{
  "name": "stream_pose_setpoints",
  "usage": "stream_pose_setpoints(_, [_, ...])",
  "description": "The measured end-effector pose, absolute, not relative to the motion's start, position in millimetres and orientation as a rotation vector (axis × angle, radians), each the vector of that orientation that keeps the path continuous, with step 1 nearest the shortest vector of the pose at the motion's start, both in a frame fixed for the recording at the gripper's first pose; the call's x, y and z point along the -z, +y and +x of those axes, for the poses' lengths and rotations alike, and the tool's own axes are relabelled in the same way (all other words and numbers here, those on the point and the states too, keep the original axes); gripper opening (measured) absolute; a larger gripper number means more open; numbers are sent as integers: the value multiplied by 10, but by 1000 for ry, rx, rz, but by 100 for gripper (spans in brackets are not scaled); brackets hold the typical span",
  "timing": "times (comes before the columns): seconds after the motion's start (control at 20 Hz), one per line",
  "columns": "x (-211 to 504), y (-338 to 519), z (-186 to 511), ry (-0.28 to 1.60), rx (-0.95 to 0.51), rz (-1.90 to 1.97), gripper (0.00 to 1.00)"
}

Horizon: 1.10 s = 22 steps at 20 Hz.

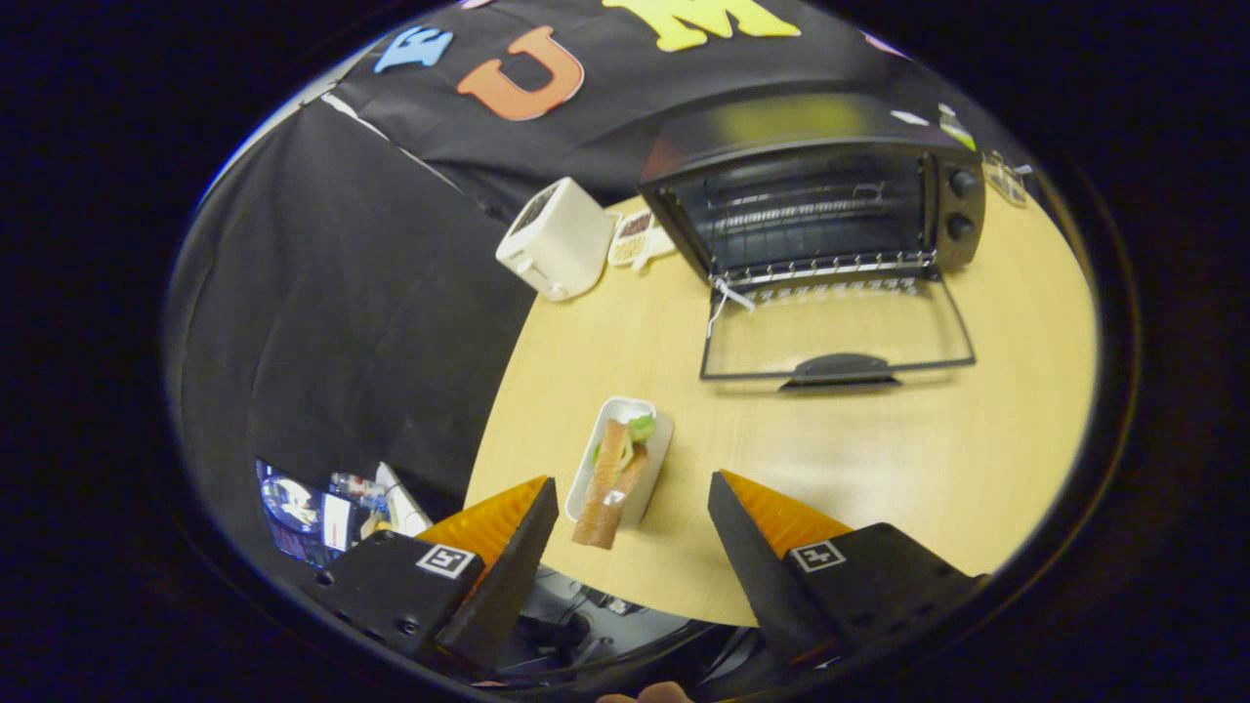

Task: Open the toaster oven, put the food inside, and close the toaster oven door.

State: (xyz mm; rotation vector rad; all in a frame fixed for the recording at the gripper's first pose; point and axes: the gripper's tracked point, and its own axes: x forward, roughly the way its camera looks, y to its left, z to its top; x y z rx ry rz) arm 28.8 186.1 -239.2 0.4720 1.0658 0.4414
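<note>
A white tray holds the sandwich; the toaster oven stands open, rack bare. The sandwich lies between the spread, empty fingers of the gripper

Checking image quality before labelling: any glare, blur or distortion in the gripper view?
Gripper view: strong fisheye bending, the table edge curves; a yellowish reflection on the toaster oven top; its open glass door reflects the rack. The sandwich in its white dish is sharp, and so is the open gripper.
</note>
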Motion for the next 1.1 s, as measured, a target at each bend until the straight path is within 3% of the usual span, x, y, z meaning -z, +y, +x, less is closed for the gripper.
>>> stream_pose_setpoints(0.25, [2767, 2168, 348, 1256, -426, 519, 97])
stream_pose_setpoints(0.4, [2812, 2297, 369, 1303, -422, 568, 85])
stream_pose_setpoints(0.6, [2956, 2317, 374, 1370, -360, 616, 59])
stream_pose_setpoints(0.65, [2962, 2304, 376, 1380, -346, 633, 48])
stream_pose_setpoints(0.75, [2917, 2302, 373, 1377, -349, 650, 40])
stream_pose_setpoints(1.1, [2389, 2148, 306, 1277, -403, 710, 36])
